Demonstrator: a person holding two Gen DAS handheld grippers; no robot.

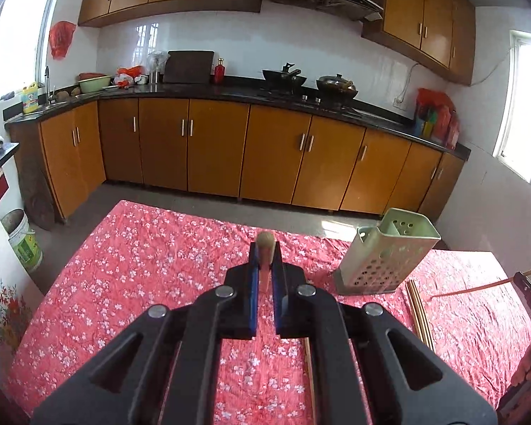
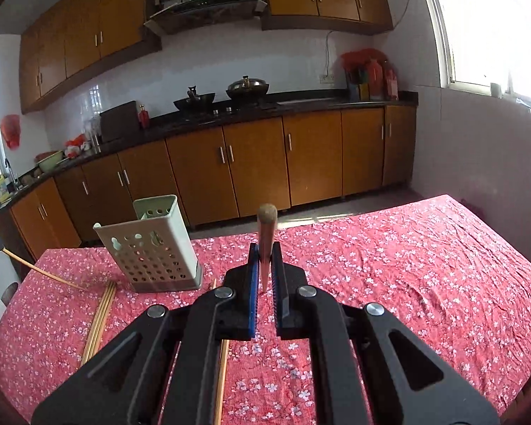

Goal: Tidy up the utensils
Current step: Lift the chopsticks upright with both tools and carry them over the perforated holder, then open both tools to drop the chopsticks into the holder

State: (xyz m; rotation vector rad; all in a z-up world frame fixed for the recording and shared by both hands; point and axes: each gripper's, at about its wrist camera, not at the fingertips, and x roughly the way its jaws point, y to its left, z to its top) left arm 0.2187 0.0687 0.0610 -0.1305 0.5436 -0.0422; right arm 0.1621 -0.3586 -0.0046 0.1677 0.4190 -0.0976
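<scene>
Presently catalogued, largest to smallest.

Kitchen cabinets (image 1: 216, 148): orange-brown doors along the far wall, across the upper half of both views, under a dark countertop carrying two woks (image 1: 285, 77).

Surface (image 1: 141, 265): covered by a red cloth with small white blossoms, filling the lower half of each view.

Left tool (image 1: 265, 265): black linkage arms at lower centre of the left wrist view, blue-padded jaws drawn together and clamped on a wooden utensil handle (image 1: 266, 244), whose rounded end shows just beyond the tips.

Right tool (image 2: 264, 265): same build, lower centre of the right wrist view, jaws clamped on a second wooden handle (image 2: 266, 226) that rises upright above the tips; its lower end cannot be made out.

Utensil holder (image 1: 389, 255): pale green, perforated with round holes, divided inside, standing on the surface and leaning in frame; right of centre in the left wrist view, left of centre (image 2: 152, 244) in the right wrist view.

Chopsticks (image 2: 101, 318): a bundle of pale bamboo sticks lying flat on the cloth just beside the holder's base, lower left of the right wrist view; seen at right (image 1: 419, 315) in the left wrist view.

Single bamboo stick (image 2: 223, 379): flat on the cloth, partly hidden under the right tool.
</scene>
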